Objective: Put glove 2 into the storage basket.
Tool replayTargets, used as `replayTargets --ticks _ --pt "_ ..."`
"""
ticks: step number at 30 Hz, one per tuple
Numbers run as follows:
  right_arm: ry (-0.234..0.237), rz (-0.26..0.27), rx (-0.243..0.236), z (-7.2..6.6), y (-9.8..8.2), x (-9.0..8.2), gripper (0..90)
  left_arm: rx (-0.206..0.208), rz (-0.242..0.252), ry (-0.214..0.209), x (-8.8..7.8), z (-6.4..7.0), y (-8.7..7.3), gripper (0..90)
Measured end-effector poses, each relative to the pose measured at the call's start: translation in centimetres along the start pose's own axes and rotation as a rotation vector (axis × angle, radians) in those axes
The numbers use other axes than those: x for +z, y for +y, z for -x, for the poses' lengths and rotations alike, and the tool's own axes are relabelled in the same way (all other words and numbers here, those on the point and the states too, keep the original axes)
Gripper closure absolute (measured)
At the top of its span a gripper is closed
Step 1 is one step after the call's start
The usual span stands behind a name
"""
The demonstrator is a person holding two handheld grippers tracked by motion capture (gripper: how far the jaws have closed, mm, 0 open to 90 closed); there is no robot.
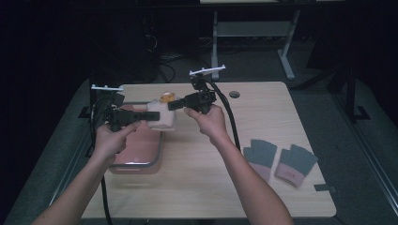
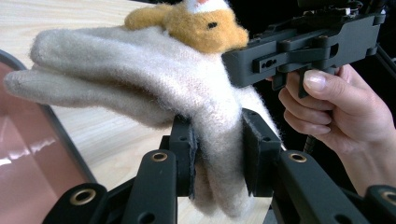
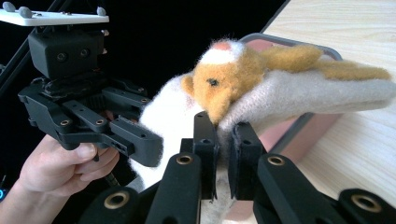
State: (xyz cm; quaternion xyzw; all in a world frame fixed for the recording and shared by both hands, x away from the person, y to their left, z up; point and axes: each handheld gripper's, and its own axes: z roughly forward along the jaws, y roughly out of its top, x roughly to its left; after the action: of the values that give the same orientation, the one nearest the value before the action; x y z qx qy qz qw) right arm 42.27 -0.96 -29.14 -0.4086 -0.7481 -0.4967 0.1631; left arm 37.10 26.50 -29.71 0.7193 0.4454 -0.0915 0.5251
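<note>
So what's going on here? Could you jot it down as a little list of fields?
held thing: cream mitten with an orange animal face
left tongs: shut on the mitten's edge
right tongs: shut on the mitten near the face
mitten's place: lifted off the table, above the pink tray
tray: at the table's left, nothing seen in it
also there: two grey-and-pink gloves lying flat at the right
surroundings: dark room, a desk frame behind
</note>
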Motion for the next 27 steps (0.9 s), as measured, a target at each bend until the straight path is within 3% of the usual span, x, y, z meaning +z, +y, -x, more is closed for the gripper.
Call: replayTargets --ticks 21,27 --pt "0.031 -0.048 -0.025 -1.4 1.7 4.1 83.2 -0.025 0.016 0.036 -3.5 -2.0 -0.4 68.8" --pt "0.052 -0.056 -0.019 -1.6 1.8 5.3 83.0 -0.05 0.017 0.038 -4.5 -2.6 -0.7 68.9"
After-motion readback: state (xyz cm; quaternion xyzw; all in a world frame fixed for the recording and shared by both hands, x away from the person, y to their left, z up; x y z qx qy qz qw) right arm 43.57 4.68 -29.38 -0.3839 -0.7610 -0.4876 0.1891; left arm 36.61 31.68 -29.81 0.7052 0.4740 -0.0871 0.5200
